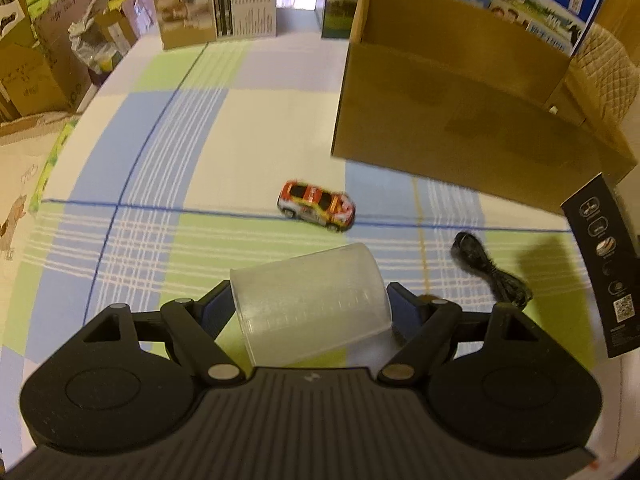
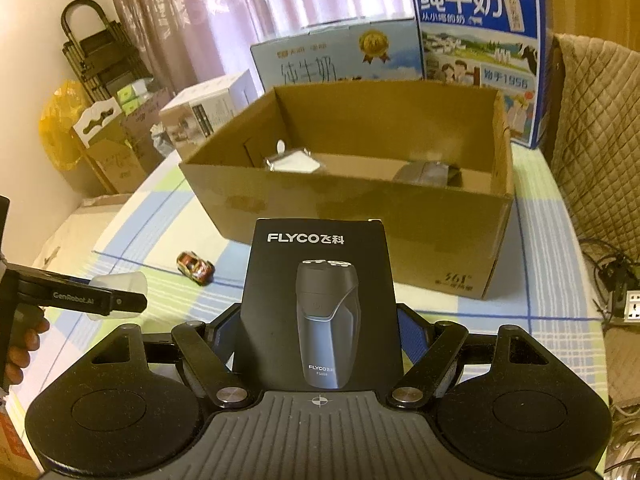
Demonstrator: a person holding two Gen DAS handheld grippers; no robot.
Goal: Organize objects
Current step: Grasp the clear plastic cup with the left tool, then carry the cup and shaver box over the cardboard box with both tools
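Observation:
My left gripper [image 1: 310, 304] is shut on a translucent plastic cup [image 1: 310, 300], held tilted above the checked tablecloth. My right gripper [image 2: 318, 324] is shut on a black FLYCO shaver box [image 2: 318, 304], upright between the blue pads. The same shaver box [image 1: 600, 264] shows at the right edge of the left wrist view. An open brown cardboard box [image 2: 360, 208] stands on the table beyond both grippers, with a white item and a dark item inside; the cardboard box [image 1: 460, 92] is at upper right in the left wrist view. In the right wrist view the left gripper [image 2: 120, 300] and its cup [image 2: 120, 282] are at the left.
An orange toy car [image 1: 318, 205] and a coiled black cable [image 1: 492, 272] lie on the tablecloth before the cardboard box. Milk cartons [image 2: 480, 48] and a small white carton [image 1: 216, 4] stand at the table's far edge. Boxes and bags sit off the table's left side.

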